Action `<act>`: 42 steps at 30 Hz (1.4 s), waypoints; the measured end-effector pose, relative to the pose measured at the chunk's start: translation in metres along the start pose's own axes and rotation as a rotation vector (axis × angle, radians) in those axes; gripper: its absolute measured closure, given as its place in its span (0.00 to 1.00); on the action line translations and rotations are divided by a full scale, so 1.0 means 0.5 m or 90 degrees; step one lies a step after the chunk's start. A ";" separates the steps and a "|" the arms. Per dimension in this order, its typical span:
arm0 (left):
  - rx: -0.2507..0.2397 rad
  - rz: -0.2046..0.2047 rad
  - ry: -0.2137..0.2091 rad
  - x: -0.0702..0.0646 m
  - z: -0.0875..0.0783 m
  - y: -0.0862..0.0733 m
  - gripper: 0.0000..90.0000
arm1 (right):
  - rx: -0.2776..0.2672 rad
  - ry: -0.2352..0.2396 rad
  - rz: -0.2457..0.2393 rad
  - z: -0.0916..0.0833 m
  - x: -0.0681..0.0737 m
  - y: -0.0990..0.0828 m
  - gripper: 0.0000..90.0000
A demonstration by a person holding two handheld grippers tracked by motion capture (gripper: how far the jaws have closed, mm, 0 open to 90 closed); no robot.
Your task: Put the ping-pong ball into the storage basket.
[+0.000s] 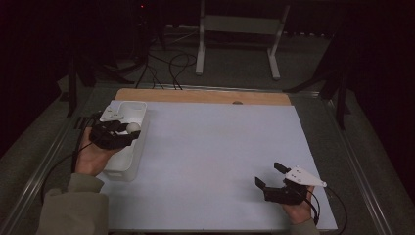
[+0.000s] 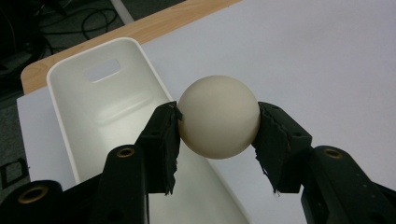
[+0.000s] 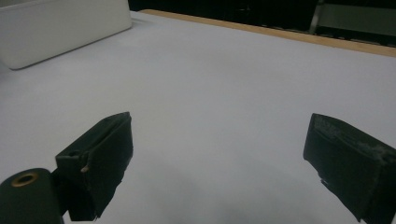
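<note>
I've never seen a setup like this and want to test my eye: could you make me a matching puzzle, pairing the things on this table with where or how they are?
Things:
1. cream-coloured smooth ball
2. white plastic rectangular bin
3. right tongs
4. strip of bare light wooden board

States:
A. open, with nothing between them, above the white sheet
B. along the table's far edge
C. pinched between the left tongs
D. at the table's left side, its inside bare where visible

Pairs: 1-C, 2-D, 3-A, 4-B
</note>
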State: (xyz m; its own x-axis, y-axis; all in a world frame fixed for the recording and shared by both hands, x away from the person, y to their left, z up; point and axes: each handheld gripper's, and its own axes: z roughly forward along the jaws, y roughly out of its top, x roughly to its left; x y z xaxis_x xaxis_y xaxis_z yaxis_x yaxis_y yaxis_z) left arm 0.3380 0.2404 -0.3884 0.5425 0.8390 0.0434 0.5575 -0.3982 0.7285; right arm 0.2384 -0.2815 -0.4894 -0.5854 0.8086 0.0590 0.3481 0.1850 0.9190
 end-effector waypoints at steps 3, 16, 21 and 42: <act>-0.001 0.000 0.000 0.001 0.000 -0.005 0.57 | 0.000 -0.001 0.001 0.000 0.000 0.000 0.09; 0.001 -0.022 0.006 0.007 0.005 -0.025 0.57 | -0.002 -0.001 0.004 0.000 -0.001 0.000 0.09; 0.002 -0.025 0.006 0.009 0.005 -0.030 0.57 | -0.001 0.000 0.003 0.000 -0.001 0.000 0.09; 0.005 -0.044 0.007 0.015 0.008 -0.052 0.57 | -0.001 -0.001 0.003 0.000 -0.001 0.000 0.09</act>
State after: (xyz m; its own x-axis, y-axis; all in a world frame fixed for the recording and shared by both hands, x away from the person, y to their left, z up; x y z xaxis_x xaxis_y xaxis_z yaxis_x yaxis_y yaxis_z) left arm 0.3302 0.2556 -0.4100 0.4952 0.8688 0.0013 0.5983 -0.3421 0.7246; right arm 0.2385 -0.2819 -0.4894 -0.5822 0.8106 0.0630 0.3496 0.1796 0.9195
